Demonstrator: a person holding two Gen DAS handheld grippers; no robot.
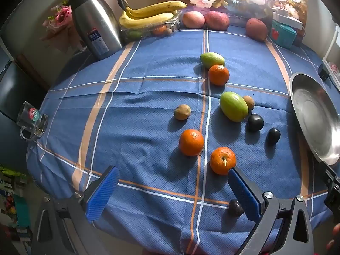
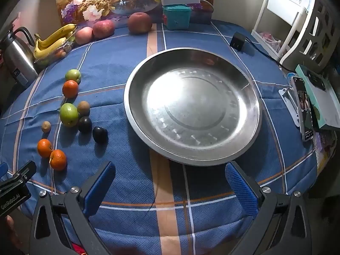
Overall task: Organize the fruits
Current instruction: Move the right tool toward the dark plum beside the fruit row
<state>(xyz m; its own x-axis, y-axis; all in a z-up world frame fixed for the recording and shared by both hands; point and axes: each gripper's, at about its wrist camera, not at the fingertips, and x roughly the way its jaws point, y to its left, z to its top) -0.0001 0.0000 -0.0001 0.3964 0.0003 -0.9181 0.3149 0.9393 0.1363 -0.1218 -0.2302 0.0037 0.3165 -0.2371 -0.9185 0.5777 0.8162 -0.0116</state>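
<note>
Steel plate (image 2: 192, 106) whole only in right view (both tongs (image 1: 173, 188) (image 2: 170, 182) agape, empty).

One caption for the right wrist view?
Open right gripper faces an empty round steel basin; small loose fruits lie left.

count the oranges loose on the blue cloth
3: far orange beside a green fruit, two near the left gripper: one, another. The banana tray may hide more.
</note>
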